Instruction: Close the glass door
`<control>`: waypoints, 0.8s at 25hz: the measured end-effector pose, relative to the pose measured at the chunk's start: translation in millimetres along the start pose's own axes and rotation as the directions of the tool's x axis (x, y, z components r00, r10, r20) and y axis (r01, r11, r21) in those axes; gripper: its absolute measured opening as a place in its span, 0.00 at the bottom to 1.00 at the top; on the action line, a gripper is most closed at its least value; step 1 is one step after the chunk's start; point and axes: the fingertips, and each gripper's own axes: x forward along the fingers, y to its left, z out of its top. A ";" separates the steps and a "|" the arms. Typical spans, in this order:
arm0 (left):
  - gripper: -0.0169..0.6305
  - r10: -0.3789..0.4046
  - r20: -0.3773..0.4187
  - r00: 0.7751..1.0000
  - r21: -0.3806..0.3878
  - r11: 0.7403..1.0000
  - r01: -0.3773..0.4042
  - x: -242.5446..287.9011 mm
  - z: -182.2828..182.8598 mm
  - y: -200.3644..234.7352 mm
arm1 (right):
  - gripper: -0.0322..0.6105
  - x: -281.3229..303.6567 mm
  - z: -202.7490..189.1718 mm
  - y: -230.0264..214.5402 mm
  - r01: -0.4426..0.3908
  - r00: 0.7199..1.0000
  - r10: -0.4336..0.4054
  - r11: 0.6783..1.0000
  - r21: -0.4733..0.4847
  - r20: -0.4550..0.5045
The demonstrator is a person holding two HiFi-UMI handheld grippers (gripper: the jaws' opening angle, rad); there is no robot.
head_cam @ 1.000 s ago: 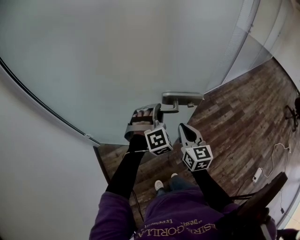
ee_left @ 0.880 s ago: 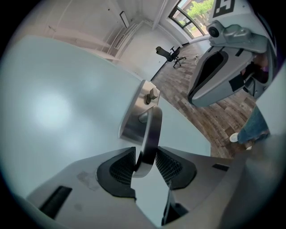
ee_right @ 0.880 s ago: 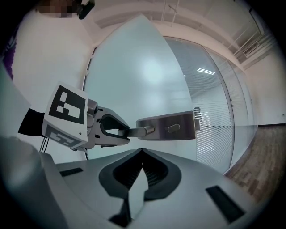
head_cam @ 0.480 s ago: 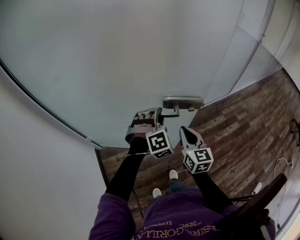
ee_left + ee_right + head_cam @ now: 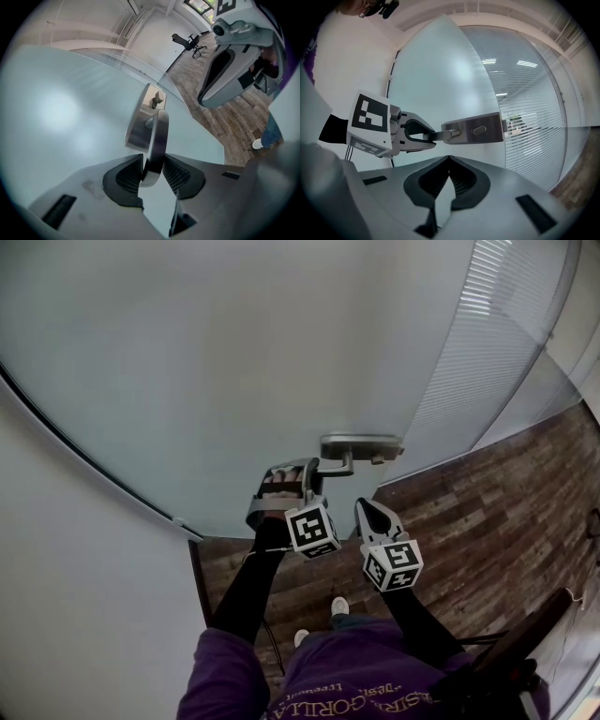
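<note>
The frosted glass door [image 5: 234, 352] fills the upper head view, with a metal handle plate [image 5: 361, 444] near its free edge. My left gripper [image 5: 314, 472] is shut on the lever handle [image 5: 336, 463]. In the left gripper view the lever [image 5: 158, 136] runs between the left gripper's [image 5: 152, 165] dark pads, which touch it on both sides. My right gripper [image 5: 367, 510] hovers just below and right of the handle, apart from it. Its jaws [image 5: 449, 161] are shut on nothing. It looks at the handle plate [image 5: 473, 131] and the left gripper [image 5: 417, 136].
A white wall [image 5: 84, 596] borders the door on the left. A striped glass panel [image 5: 487, 343] stands to the right of the door's edge. Wooden floor [image 5: 469, 521] lies below, with a dark chair [image 5: 525, 634] at bottom right. An office chair [image 5: 188, 43] stands far off.
The door has swung with my left gripper on its handle; its edge is nearer the striped panel and less floor shows on the right. Both grippers moved along with it.
</note>
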 end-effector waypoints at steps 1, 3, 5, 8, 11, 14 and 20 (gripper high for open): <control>0.22 0.008 -0.009 1.000 -0.001 1.000 -0.008 -0.3 0.2 0.0 | 0.04 -1.7 -1.4 -0.3 -0.010 1.000 0.010 1.000 -0.003 0.002; 0.22 0.020 -0.025 0.999 -0.005 1.000 -0.020 -2.5 1.1 0.7 | 0.04 -6.1 -2.1 -1.0 -0.029 1.000 0.029 1.000 -0.010 0.008; 0.22 0.033 -0.041 0.999 -0.011 0.999 -0.033 -3.3 1.2 -1.0 | 0.04 -10.7 -4.2 -2.2 -0.051 0.999 0.051 0.999 -0.020 0.015; 0.22 0.050 -0.065 0.997 -0.019 0.998 -0.052 0.7 1.9 -8.6 | 0.04 -16.8 -13.6 -8.9 -0.069 0.997 0.070 0.997 -0.034 0.025; 0.22 0.056 -0.083 0.995 -0.025 0.998 -0.058 8.0 0.1 -2.4 | 0.04 -13.9 -11.4 -11.8 -0.073 0.997 0.075 0.997 -0.034 0.037; 0.22 0.038 -0.097 0.995 -0.033 0.999 -0.041 24.5 -5.4 21.0 | 0.04 5.4 5.7 -16.0 -0.075 0.997 0.075 0.997 -0.015 0.028; 0.22 -0.013 -0.092 0.996 -0.050 0.999 0.009 106.0 -19.0 70.7 | 0.04 87.2 28.9 -52.3 -0.043 0.999 0.043 0.999 0.024 -0.014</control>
